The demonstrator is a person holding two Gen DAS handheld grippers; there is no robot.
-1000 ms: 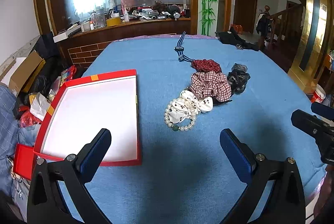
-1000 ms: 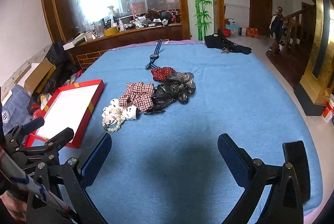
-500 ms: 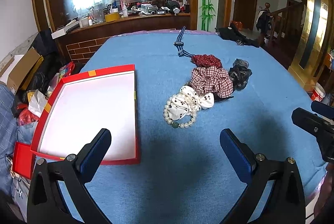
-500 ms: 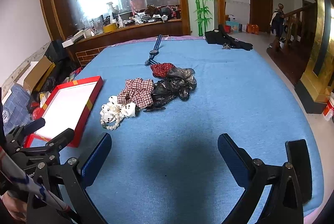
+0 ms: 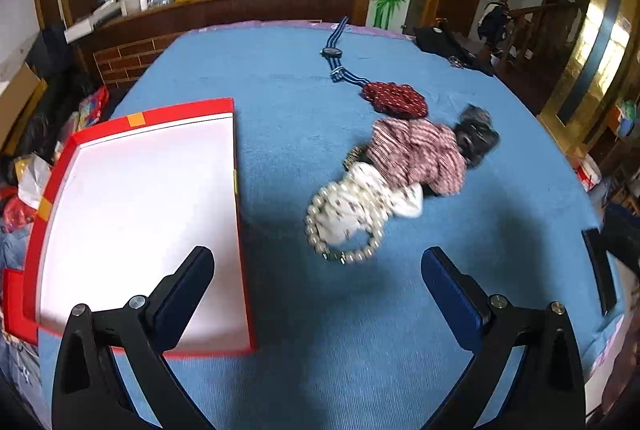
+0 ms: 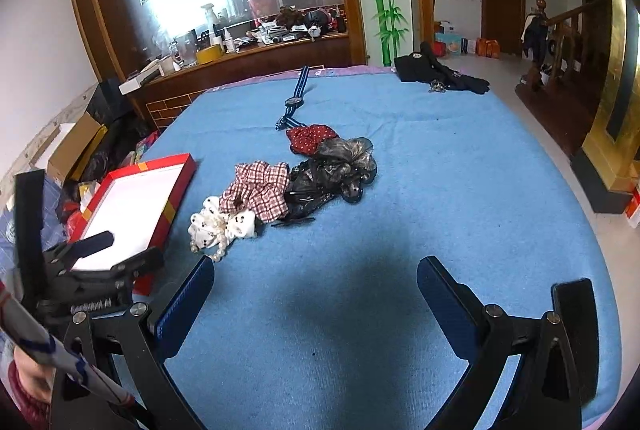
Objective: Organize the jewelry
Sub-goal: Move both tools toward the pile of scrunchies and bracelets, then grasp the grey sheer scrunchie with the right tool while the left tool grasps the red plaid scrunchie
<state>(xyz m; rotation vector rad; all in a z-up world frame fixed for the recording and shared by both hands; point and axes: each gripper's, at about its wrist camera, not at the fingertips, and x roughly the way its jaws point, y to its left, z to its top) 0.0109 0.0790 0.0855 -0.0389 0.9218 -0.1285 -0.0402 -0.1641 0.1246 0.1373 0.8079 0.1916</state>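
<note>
A pile of accessories lies mid-table: a pearl bracelet under a white spotted scrunchie, a red plaid scrunchie, a dark red dotted scrunchie, a black scrunchie and a striped-strap watch. A red box with a white inside lies to their left. My left gripper is open and empty, just short of the bracelet. My right gripper is open and empty, nearer than the pile, with the box at its left.
The table has a blue cloth. A black garment lies at its far right corner. A wooden counter with clutter stands behind. Boxes and bags sit on the floor at the left.
The left gripper has moved forward and down toward the bracelet and scrunchies. The right gripper has shifted only slightly. Both stay open.
</note>
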